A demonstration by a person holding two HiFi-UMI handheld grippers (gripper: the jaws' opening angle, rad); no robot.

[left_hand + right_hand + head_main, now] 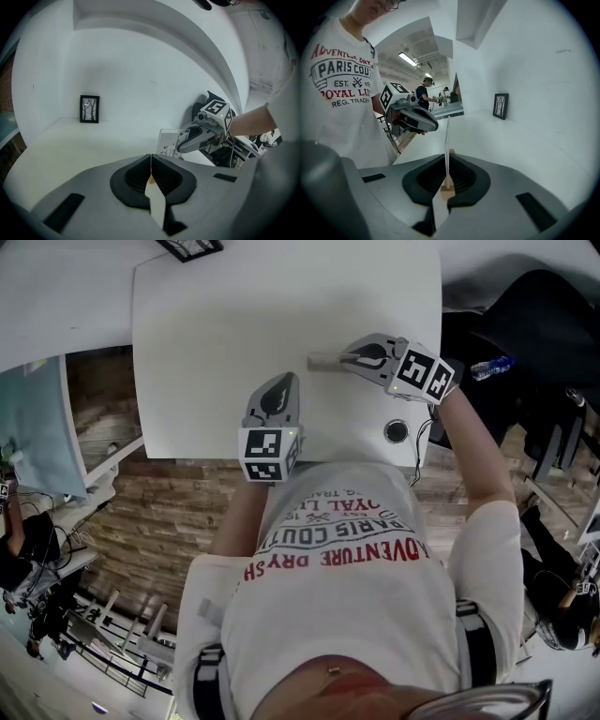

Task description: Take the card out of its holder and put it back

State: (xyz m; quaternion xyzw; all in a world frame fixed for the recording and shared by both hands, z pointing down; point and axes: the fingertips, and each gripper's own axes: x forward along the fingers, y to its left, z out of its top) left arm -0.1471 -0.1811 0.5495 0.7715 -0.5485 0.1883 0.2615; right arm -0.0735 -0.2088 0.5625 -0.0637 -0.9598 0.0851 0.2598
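Grip phase of extraction: right gripper (pixel 446 161) clamped on card (pixel 446 136), upright in wooden holder (pixel 448 190) on table (pixel 234 306). Left gripper (pixel 150 161) closed, empty, near but clear of holder. Next: straight lift along slot; probably worth pinning holder first, else risk of dragging it up.

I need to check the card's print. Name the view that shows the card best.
The left gripper view: the card faces it, print visible. The right gripper view shows only its thin edge; the head view shows a narrow strip from above.
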